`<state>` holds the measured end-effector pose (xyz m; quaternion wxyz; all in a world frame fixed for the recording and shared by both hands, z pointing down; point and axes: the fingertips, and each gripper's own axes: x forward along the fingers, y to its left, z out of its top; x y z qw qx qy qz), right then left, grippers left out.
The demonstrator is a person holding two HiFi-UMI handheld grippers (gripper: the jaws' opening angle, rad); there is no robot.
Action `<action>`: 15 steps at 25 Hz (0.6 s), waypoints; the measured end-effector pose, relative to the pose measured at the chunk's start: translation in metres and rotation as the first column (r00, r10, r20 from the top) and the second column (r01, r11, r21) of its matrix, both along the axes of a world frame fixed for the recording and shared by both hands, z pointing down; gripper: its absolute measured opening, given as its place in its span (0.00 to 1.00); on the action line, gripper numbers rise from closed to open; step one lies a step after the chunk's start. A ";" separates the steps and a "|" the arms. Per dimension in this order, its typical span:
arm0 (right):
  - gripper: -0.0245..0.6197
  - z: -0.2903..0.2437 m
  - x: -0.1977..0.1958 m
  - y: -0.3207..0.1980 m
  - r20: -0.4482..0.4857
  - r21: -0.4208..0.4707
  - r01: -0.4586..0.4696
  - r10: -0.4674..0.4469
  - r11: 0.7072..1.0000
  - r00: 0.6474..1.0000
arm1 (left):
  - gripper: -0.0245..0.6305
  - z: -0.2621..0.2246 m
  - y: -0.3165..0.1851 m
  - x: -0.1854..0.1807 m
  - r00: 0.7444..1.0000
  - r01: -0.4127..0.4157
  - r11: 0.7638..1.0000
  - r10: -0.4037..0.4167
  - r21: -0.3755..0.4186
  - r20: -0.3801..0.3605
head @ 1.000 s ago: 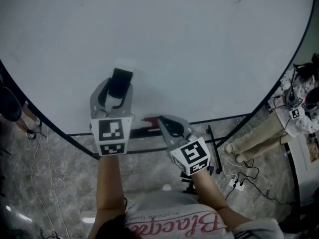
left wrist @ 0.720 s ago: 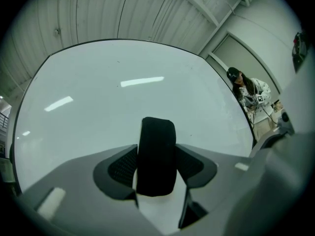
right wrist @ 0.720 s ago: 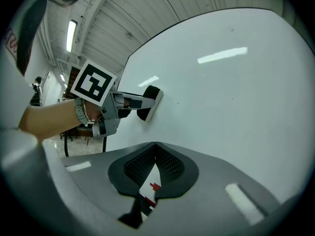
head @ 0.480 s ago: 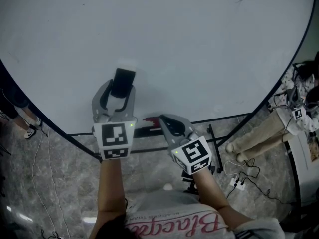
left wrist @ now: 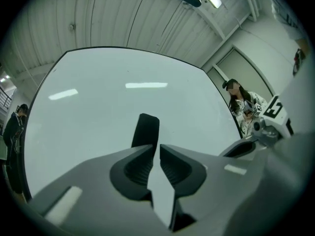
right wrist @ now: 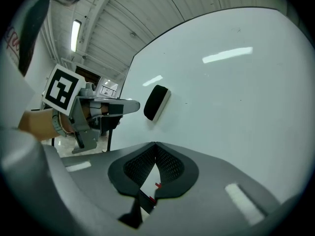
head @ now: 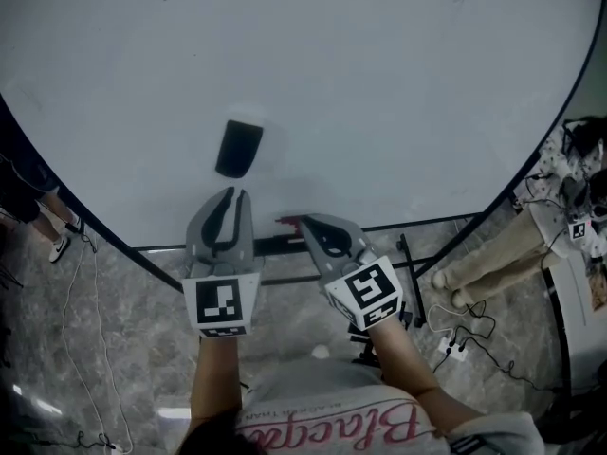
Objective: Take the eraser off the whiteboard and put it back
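Note:
The black eraser [head: 239,148] sticks to the whiteboard [head: 398,83] on its own, upright with a slight tilt. My left gripper [head: 232,193] hangs just below it, clear of it. Its jaws are closing, with a narrow gap left and nothing between them. In the left gripper view the eraser [left wrist: 146,131] stands beyond the left gripper [left wrist: 157,146]. My right gripper [head: 302,224] is shut and empty by the board's lower edge. The right gripper view looks past the right gripper [right wrist: 155,144] to the eraser [right wrist: 156,102] and the left gripper [right wrist: 132,105] beside it.
A dark ledge [head: 275,249] runs under the board, with something red [head: 285,221] at the right gripper's tip. Cables and a power strip [head: 450,349] lie on the marble floor beside the stand's legs. One person [left wrist: 237,95] stands at the right, another [left wrist: 15,127] at the left.
The left gripper let go of the eraser, drew back down and away from the board, and its jaws came nearly together. The eraser stayed on the board. The right gripper kept still.

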<state>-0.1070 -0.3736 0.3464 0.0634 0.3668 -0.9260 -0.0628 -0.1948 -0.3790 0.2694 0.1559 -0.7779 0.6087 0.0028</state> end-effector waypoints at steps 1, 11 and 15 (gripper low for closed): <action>0.04 0.000 -0.002 0.001 -0.001 0.001 0.006 -0.006 1.000 1.000 | 0.09 0.006 0.003 0.001 1.000 -0.005 1.000 0.005 -0.009 -0.008; 0.04 0.003 -0.018 0.012 0.000 0.019 0.042 -0.042 0.999 0.999 | 0.04 0.062 0.024 0.003 0.996 -0.060 0.989 0.050 -0.132 -0.075; 0.04 0.004 -0.022 0.015 0.000 0.029 0.044 -0.044 0.999 0.999 | 0.04 0.079 0.031 0.007 0.994 -0.074 0.985 0.061 -0.158 -0.090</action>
